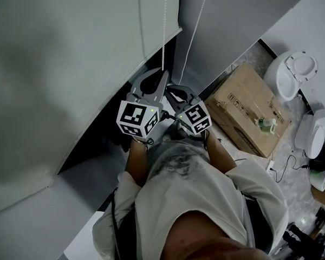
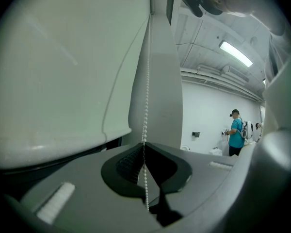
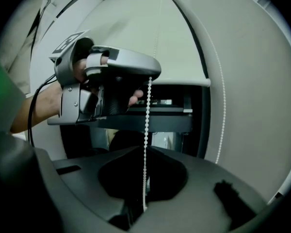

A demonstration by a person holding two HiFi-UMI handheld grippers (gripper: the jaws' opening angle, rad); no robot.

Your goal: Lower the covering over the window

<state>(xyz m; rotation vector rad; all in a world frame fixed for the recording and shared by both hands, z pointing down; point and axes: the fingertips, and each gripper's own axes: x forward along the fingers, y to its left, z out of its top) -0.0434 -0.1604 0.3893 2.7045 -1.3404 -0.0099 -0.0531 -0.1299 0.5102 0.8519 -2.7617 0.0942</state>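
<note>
White chain [image 1: 164, 31] pinched, both jaws upraised.

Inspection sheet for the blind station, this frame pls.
Surface: floor, speckled, partly bare.
Job's things: roller blind partly raised, with a dark window gap beneath; bead chain hangs beside it.
Clutter: cardboard box on the floor; white appliance near it.
Grippers: left gripper fingers shut on the bead chain, higher up; right gripper shut on it below.
Cables: black cable trails from the left gripper.
Surroundings: person by the far wall; ceiling light on.
</note>
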